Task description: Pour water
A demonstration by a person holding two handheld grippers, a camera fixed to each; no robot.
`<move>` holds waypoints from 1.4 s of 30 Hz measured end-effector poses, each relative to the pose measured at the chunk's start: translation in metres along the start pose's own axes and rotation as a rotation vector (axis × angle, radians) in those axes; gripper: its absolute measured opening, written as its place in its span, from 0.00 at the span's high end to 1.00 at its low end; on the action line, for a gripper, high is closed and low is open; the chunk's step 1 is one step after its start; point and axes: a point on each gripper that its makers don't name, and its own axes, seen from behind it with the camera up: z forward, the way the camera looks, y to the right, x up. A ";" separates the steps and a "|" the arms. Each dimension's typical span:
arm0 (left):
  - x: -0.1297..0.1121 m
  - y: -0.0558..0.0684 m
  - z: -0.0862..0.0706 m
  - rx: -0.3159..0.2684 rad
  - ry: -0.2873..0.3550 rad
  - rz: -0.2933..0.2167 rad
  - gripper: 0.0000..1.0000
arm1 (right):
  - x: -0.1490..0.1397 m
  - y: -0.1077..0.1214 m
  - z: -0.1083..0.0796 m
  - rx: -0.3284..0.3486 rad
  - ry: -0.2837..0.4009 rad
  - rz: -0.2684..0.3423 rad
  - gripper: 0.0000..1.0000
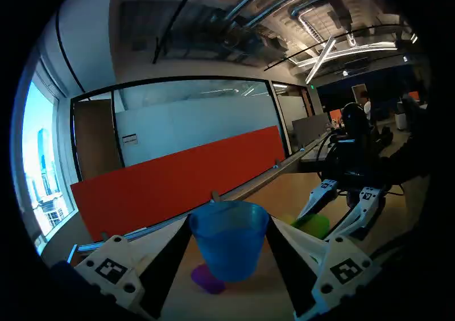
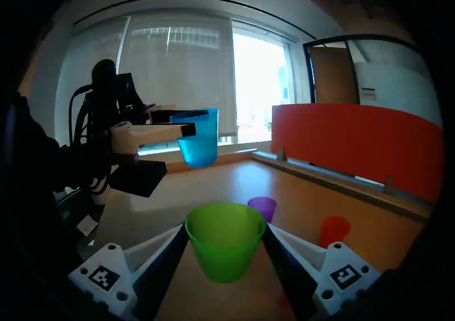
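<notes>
a: left tool (image 1: 229,230), state?
b: closed on the blue cup (image 1: 229,247), fingers (image 1: 287,258) pressing one on each side of its wall. cup upright, lifted clear of the table (image 1: 261,298).
a: check from the other camera.
b: right gripper view: the blue cup hangs in the air at upper left, above the table and higher than the green cup (image 2: 226,247). water level inside: cannot tell, the plastic is translucent but dark.
a: right tool (image 2: 226,230)?
b: clamped on the green cup, both fingers against its sides, rim up. whether its base rests on the table: cannot tell.
a: other items?
b: purple cup (image 2: 262,206) stands on the table just behind the green cup. orange cup (image 2: 333,229) stands to the right, near the right finger. in the left gripper view the purple cup sits low, beneath the blue cup. red partition (image 2: 364,144) runs along the far table edge. bright window (image 2: 259,82) beyond.
</notes>
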 end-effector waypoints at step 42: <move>-0.004 0.007 0.004 -0.043 0.002 0.138 0.12 | 0.000 -0.027 0.013 0.119 -0.024 -0.039 0.07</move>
